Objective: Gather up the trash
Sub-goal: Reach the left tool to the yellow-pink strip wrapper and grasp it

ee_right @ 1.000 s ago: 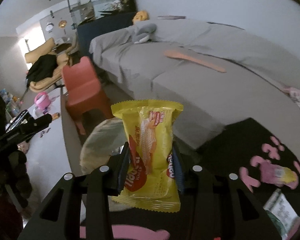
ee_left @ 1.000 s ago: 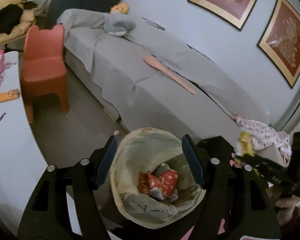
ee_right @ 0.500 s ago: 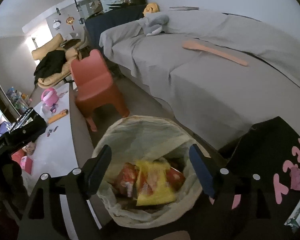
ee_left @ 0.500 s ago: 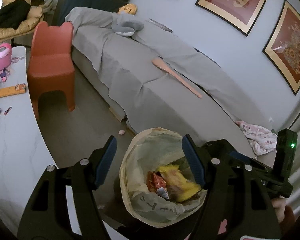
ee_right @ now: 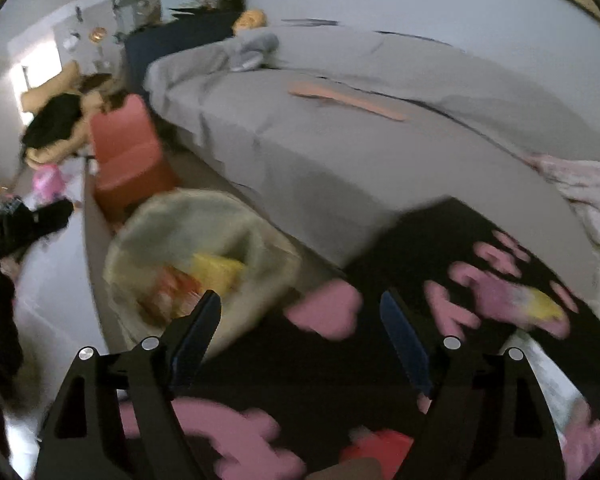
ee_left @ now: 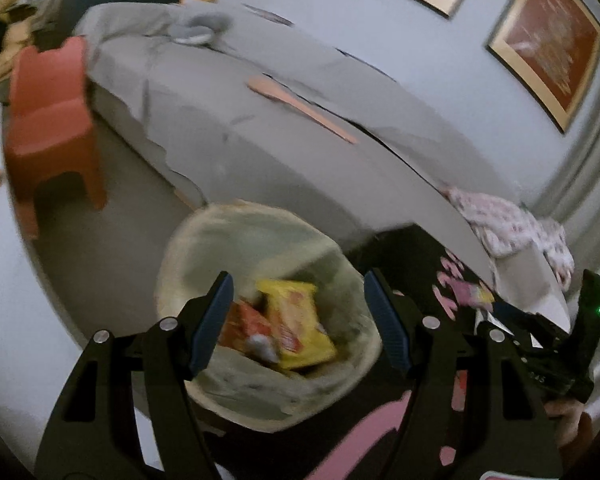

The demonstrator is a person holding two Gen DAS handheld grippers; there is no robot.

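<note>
My left gripper hung with its jaws apart and empty over the round bin lined with a pale translucent bag, where the yellow crinkled wafer packet lay on the red wrappers. My right gripper was opening wide with nothing between its jaws, above the black mat with pink shapes, just beside the bin.

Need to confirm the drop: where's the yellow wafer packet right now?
The yellow wafer packet lies inside the lined trash bin, beside red wrappers, low centre in the left wrist view.
</note>
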